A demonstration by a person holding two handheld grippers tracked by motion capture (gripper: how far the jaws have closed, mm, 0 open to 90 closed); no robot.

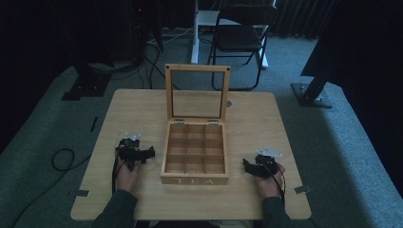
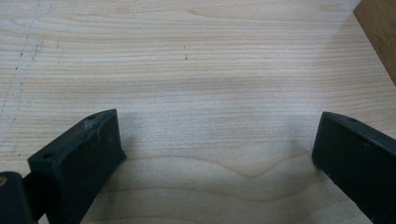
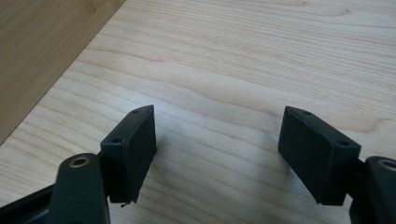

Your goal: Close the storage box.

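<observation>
One table (image 1: 142, 109). One wooden tea box (image 1: 195, 179) sits on it, lid up, with nine little spaces inside (three rows of three). Two grippers, left (image 1: 137, 153) and right (image 1: 256, 166). One chair (image 1: 242, 38) at 12 o'clock.

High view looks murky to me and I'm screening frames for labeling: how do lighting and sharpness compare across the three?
High view: dim, soft, tea box lettering barely legible. Left gripper view: bright, table grain crisp. Right gripper view: equally bright, grain sharp, soft shadows beside the tongs.

High view above the person's table edge, facing forward and down, far off, each gripper view close over bare table (image 2: 201, 70) between its own jaws, tea box (image 1: 195, 152) wall shared.
</observation>
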